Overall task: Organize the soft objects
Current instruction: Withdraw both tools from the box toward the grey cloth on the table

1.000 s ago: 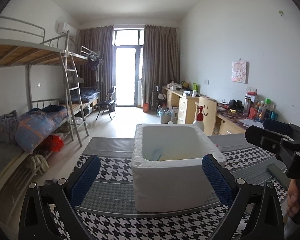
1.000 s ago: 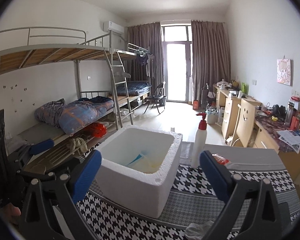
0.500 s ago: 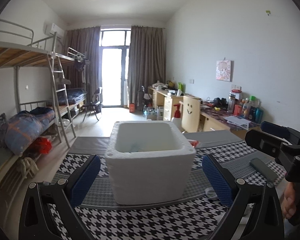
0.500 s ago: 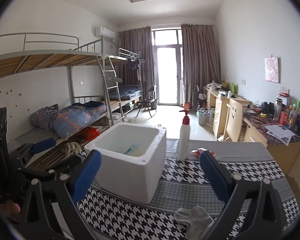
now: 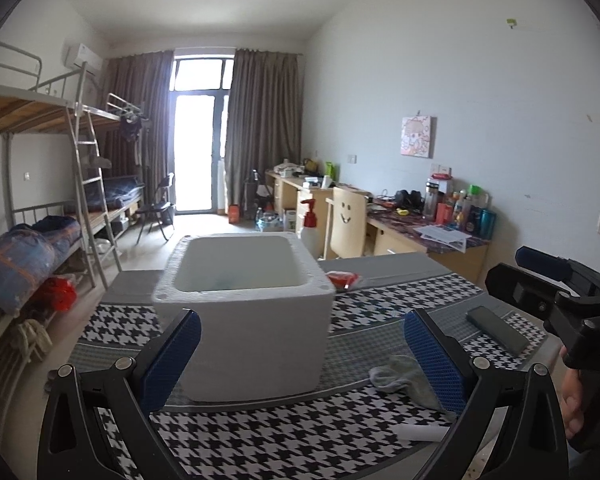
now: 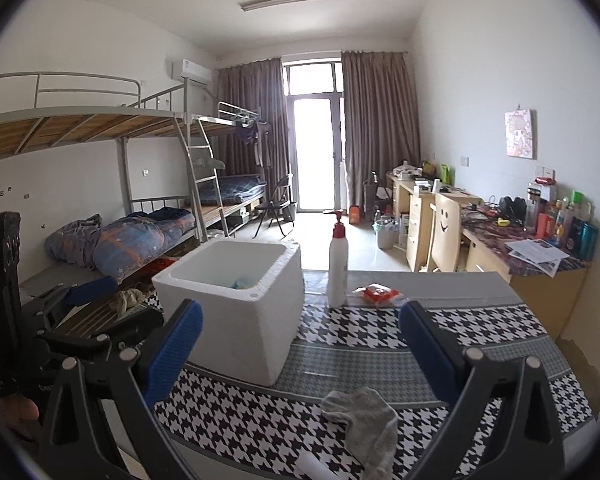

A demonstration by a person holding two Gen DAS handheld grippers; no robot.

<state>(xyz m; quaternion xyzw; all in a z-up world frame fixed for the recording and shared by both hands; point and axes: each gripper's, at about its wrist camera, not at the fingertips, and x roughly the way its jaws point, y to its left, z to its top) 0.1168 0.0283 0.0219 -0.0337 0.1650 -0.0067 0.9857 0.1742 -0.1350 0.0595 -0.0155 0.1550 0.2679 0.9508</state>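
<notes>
A grey sock [image 6: 364,420] lies crumpled on the houndstooth tablecloth [image 6: 480,332], just in front of the white foam box [image 6: 236,308]. The right gripper [image 6: 300,350] hovers above it, fingers spread wide and empty; the left gripper [image 5: 300,354] is likewise spread. A clean pickup likely means pinching the sock's thick middle, then lifting clear of the box rim.

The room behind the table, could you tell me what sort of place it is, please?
Most likely a shared dormitory room: metal bunk beds with a ladder line one wall, and a row of cluttered desks lines the other.
</notes>
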